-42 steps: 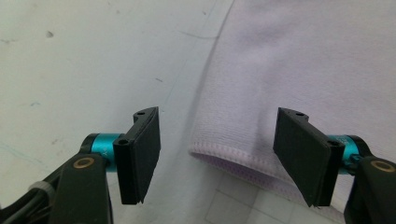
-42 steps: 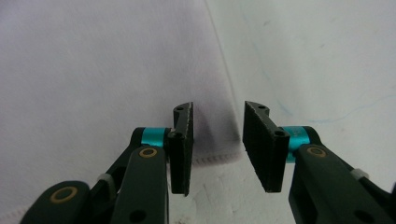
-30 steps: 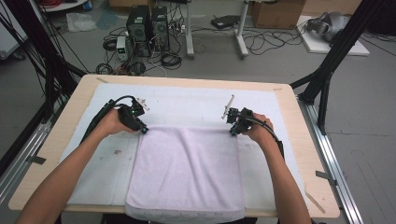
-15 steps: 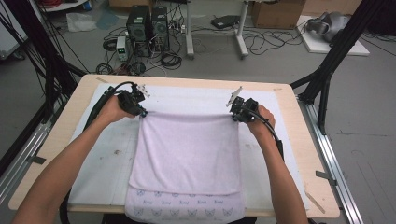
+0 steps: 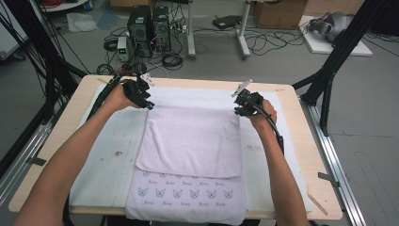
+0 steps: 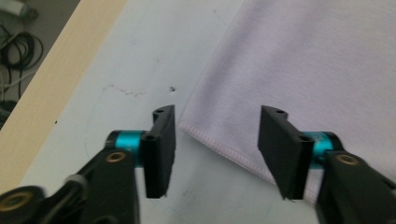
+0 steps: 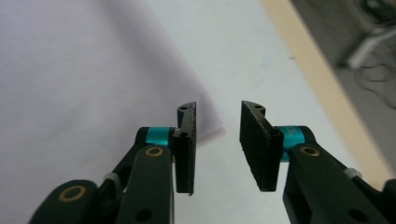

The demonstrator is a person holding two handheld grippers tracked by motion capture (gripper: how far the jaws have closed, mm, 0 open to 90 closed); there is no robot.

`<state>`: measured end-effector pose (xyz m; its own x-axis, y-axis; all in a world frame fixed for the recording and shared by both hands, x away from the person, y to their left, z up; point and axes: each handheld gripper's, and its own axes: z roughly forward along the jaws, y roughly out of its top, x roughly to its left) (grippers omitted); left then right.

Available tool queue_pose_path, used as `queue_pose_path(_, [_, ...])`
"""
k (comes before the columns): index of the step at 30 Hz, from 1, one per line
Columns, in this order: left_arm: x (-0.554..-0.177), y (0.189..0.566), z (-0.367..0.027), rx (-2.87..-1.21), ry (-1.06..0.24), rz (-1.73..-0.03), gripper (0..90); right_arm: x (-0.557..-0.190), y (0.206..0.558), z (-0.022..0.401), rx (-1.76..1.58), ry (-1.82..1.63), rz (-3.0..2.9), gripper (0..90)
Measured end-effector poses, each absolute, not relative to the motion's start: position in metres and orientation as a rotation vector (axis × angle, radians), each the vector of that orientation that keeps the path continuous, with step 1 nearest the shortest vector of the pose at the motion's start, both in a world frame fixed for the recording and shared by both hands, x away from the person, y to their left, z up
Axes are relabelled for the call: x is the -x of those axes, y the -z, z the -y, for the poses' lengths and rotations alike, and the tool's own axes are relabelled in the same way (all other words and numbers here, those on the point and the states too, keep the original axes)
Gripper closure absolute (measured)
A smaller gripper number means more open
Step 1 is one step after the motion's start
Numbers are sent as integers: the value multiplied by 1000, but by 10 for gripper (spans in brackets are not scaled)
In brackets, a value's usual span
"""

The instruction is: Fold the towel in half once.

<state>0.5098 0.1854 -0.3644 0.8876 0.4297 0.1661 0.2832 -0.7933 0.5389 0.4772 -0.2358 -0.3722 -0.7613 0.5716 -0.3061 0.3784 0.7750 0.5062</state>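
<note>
A pale lilac towel (image 5: 193, 141) lies folded on the white mat, its upper layer stopping short of a near strip printed with small blue figures (image 5: 188, 193). My left gripper (image 5: 147, 101) hovers at the towel's far left corner and my right gripper (image 5: 239, 109) at its far right corner. Both pairs of jaws have just been opening. In the left gripper view the left gripper (image 6: 215, 149) stands open over the towel's hemmed corner (image 6: 303, 70), not pinching it. The right gripper (image 7: 217, 144) is open too, with the towel's corner (image 7: 84, 79) lying flat below its left jaw.
The white mat (image 5: 113, 136) covers most of the wooden table (image 5: 310, 141). Black frame legs stand at both far corners, and computers and cables lie on the floor beyond the far edge. Both forearms reach along the towel's sides.
Both hands carried the towel's edge away from the person, uncovering the printed strip at the near end. Both grippers then opened and let the corners go.
</note>
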Motion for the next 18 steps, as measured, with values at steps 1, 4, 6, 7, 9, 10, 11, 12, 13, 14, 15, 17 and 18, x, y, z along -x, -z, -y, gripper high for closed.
queue_pose_path(1, [-505, 364, -187, -2529, -361, -511, 365, -474, 372, 239, -718, -625, -2533, 569])
queue_pose_path(4, [-484, 360, -193, -2508, -330, -445, 320, -462, 368, 244, -674, -688, -2622, 470])
queue_pose_path(6, [-468, 357, -196, -2506, -319, -400, 288, -450, 364, 244, -629, -731, -2690, 409])
queue_pose_path(7, [-460, 356, -198, -2494, -308, -381, 280, -444, 362, 243, -591, -748, -2731, 387])
queue_pose_path(9, [-443, 354, -201, -2489, -297, -344, 260, -429, 357, 240, -521, -762, -2782, 372])
queue_pose_path(10, [-435, 353, -202, -2492, -282, -322, 260, -421, 355, 239, -484, -778, -2797, 370])
queue_pose_path(11, [-427, 353, -202, -2483, -271, -295, 258, -414, 354, 238, -450, -789, -2811, 369])
queue_pose_path(12, [-417, 353, -203, -2481, -266, -272, 254, -405, 353, 238, -414, -787, -2829, 364])
queue_pose_path(13, [-409, 352, -203, -2496, -262, -236, 254, -397, 353, 238, -377, -784, -2840, 355])
queue_pose_path(14, [-402, 354, -203, -2503, -250, -206, 254, -389, 353, 237, -339, -772, -2851, 353])
queue_pose_path(15, [-395, 355, -203, -2509, -248, -185, 254, -382, 354, 237, -295, -761, -2864, 353])
queue_pose_path(17, [-385, 360, -202, -2526, -218, -149, 249, -369, 357, 237, -245, -737, -2901, 350])
queue_pose_path(18, [-380, 362, -202, -2536, -206, -128, 249, -363, 360, 237, -218, -732, -2918, 349])
